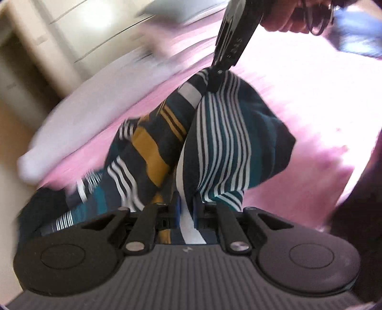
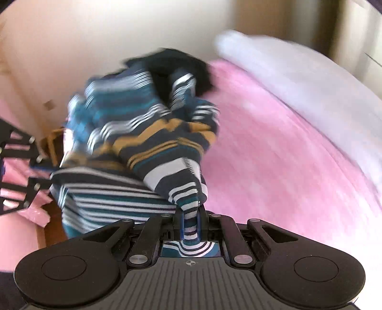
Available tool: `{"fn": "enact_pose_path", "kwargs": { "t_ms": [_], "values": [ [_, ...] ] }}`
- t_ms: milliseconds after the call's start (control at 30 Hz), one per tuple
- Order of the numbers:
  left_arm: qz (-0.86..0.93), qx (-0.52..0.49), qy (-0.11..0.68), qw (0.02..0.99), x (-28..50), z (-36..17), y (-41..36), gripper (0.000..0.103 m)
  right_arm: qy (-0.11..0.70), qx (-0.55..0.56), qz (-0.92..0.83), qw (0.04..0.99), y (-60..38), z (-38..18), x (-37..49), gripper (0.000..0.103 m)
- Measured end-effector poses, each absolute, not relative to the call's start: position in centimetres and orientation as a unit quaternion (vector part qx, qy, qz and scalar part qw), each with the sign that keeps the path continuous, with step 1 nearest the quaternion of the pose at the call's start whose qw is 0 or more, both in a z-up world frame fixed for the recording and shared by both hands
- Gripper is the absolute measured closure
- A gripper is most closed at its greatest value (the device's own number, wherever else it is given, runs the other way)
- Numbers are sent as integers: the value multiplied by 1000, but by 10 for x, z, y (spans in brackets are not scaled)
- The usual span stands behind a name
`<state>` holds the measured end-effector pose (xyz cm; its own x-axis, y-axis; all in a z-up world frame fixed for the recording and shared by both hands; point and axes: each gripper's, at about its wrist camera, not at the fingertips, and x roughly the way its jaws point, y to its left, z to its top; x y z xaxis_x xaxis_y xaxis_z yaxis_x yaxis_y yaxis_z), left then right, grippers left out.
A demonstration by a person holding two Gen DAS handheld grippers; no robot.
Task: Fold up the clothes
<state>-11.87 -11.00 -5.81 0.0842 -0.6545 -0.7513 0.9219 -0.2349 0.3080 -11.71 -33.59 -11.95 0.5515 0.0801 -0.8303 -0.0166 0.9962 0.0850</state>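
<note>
Close to the left wrist camera, the left tongs (image 1: 187,209) are clamped on a fold of the striped garment (image 1: 214,143), their blue pads pressed against the cloth from both sides. From that grip the garment rises in a bunched ridge of dark navy, teal, white and mustard bands, lifted off the pink bedspread (image 1: 298,107). At its far end the right tongs (image 1: 216,81) pinch another corner from above, with the person's hand (image 1: 289,16) on the handle behind them. In the right wrist view, the right tongs (image 2: 190,226) are likewise closed on a narrow twist of the cloth, and the garment (image 2: 143,143) hangs between the two grips, crumpled rather than spread flat. Part of the left tool's black frame (image 2: 19,164) shows at the left edge. Beyond the cloth the pink bedspread (image 2: 274,167) stretches away to a white pillow or folded blanket (image 2: 298,78), though motion blur makes that hard to tell. A pale cabinet (image 1: 83,31) stands farther back.
</note>
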Motion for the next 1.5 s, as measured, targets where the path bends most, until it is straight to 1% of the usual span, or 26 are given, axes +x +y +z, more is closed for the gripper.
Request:
{"fn": "enact_pose_path", "kwargs": {
  "t_ms": [100, 200, 367, 467, 567, 633, 667, 733, 833, 933, 1033, 1100, 1133, 1167, 1200, 1233, 1267, 1300, 1367, 1433, 1500],
  "values": [
    [-735, 396, 149, 530, -170, -44, -143, 96, 483, 78, -57, 870, -371, -112, -214, 96],
    [-798, 375, 124, 456, -216, -27, -177, 96, 480, 105, -153, 858, -380, -95, -306, 96],
    [-865, 325, 90, 370, -267, 7, -182, 96, 442, 154, -315, 826, -371, -53, -432, 96],
    [-900, 293, 69, 316, -297, 26, -185, 96, 405, 171, -401, 804, -350, -15, -482, 96],
    [-929, 259, 47, 260, -327, 46, -188, 96, 369, 159, -463, 790, -325, 28, -509, 96],
    [-945, 236, 32, 222, -347, 60, -190, 96, 347, 126, -487, 791, -305, 58, -514, 96],
    [-949, 223, 29, 221, -347, 70, -192, 96, 335, 111, -495, 794, -299, 73, -513, 96],
    [-953, 196, 32, 229, -329, 91, -193, 96, 310, 86, -504, 801, -290, 102, -502, 96],
    [-948, 166, 46, 266, -295, 118, -214, 96, 277, 55, -491, 824, -286, 137, -470, 95],
    [-929, 149, 87, 326, -243, 128, -238, 96, 257, 39, -453, 853, -298, 152, -424, 95],
    [-892, 154, 149, 399, -210, 112, -276, 94, 255, 38, -399, 880, -338, 137, -360, 95],
    [-858, 159, 192, 449, -192, 96, -305, 90, 259, 44, -364, 894, -379, 112, -311, 94],
    [-830, 166, 215, 487, -183, 82, -321, 87, 266, 47, -347, 898, -404, 94, -285, 93],
    [-800, 173, 237, 523, -174, 67, -337, 77, 278, 48, -332, 900, -430, 71, -258, 85],
    [-772, 184, 254, 553, -168, 51, -345, 73, 288, 51, -324, 900, -456, 48, -232, 63],
    [-741, 196, 271, 582, -161, 34, -354, 68, 296, 55, -321, 898, -480, 26, -208, 51],
    [-710, 206, 287, 610, -155, 17, -362, 68, 303, 64, -316, 897, -498, 6, -196, 37],
    [-685, 221, 305, 624, -150, 0, -365, 68, 307, 78, -307, 897, -510, -13, -193, 35],
    [-646, 243, 342, 638, -147, -35, -361, 59, 315, 107, -290, 897, -534, -49, -187, 35],
    [-616, 263, 378, 639, -152, -69, -354, 58, 323, 134, -272, 896, -559, -85, -181, 35],
    [-596, 281, 413, 629, -165, -101, -344, 55, 354, 172, -253, 884, -570, -125, -192, 35]
  ]
}}
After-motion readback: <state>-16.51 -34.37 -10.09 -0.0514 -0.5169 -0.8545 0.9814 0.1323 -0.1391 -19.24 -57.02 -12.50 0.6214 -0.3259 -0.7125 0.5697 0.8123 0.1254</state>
